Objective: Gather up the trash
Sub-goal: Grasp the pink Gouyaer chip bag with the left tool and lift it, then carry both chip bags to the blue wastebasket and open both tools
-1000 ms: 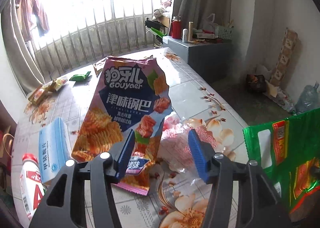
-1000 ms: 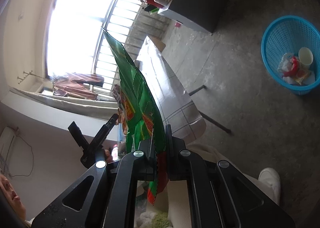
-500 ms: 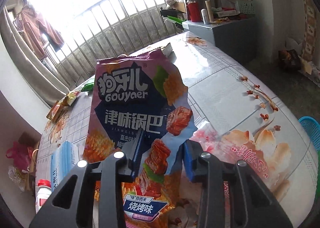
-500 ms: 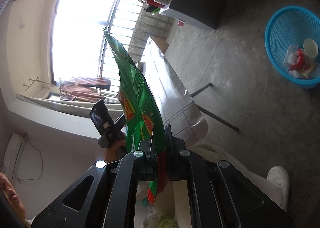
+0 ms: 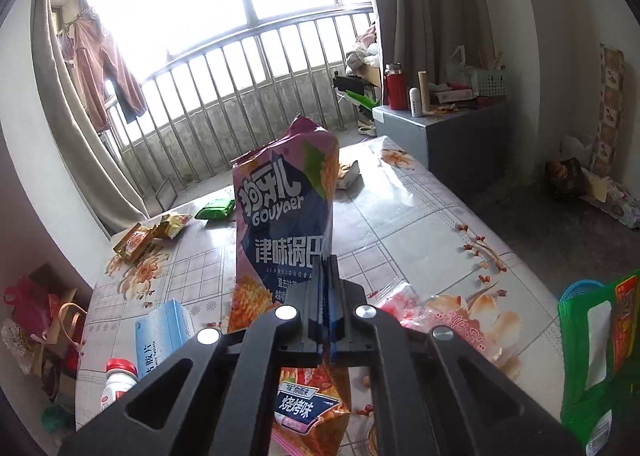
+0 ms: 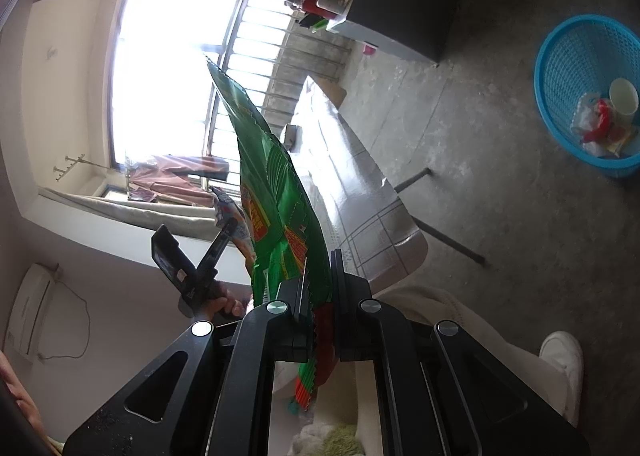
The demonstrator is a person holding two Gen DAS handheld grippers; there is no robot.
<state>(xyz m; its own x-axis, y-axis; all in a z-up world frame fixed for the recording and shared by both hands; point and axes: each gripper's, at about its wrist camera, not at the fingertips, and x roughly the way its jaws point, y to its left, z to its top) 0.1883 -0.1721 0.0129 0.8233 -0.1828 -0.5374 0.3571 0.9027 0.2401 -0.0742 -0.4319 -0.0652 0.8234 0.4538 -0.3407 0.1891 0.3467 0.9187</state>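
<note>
Right now your left gripper (image 5: 326, 268) has its blue pads pressed together on the pink snack bag (image 5: 286, 208), which stands upright out of the jaws, clear of the table (image 5: 420, 224), its lower end hanging below the fingers. Your right gripper (image 6: 320, 288) is likewise clamped tight, on the green snack bag (image 6: 272, 192), whose long body sticks out ahead of the jaws while its red-edged tail droops under them. From the left wrist view that green bag shows at the far right, beyond the table's right edge.

Just past your left fingers, a clear red-printed wrapper (image 5: 404, 304) lies on the flowered tablecloth near the front edge. Toward the front left corner sit a light blue box (image 5: 160, 332) and a white bottle with a red cap (image 5: 116, 380). Near the far left corner lie a small green packet (image 5: 214, 210) and yellow wrappers (image 5: 152, 234). Another crumpled wrapper (image 5: 348, 174) rests close to the far edge.

On the floor, well apart from the table, stands the blue basket (image 6: 560, 68), holding a paper cup (image 6: 623, 96) and some scraps.
</note>
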